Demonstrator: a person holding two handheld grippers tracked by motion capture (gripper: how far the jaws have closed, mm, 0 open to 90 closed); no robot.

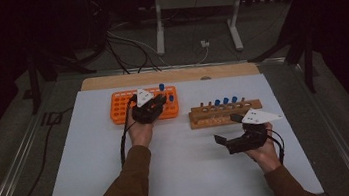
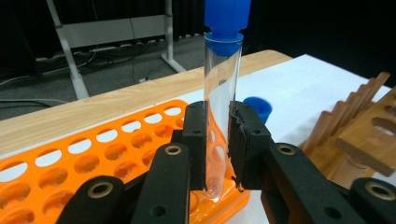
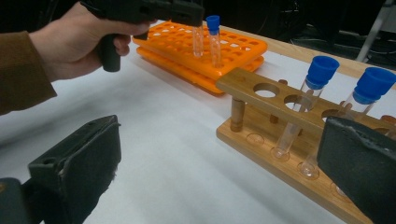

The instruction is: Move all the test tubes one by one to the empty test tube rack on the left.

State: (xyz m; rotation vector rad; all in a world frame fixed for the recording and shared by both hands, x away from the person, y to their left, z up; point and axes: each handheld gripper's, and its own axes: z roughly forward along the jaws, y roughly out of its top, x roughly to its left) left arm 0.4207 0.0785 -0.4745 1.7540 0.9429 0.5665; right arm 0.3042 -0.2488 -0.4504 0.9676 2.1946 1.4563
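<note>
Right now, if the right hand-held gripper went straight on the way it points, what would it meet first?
Probably the wooden rack: it lies ahead between the open jaws of the right hand-held gripper, with bare white table before it. Depth is hard to judge.

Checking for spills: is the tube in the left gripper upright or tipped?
Upright. The tube stands vertical, blue cap on top, clamped in the left gripper, its base in a hole of the orange rack.
</note>
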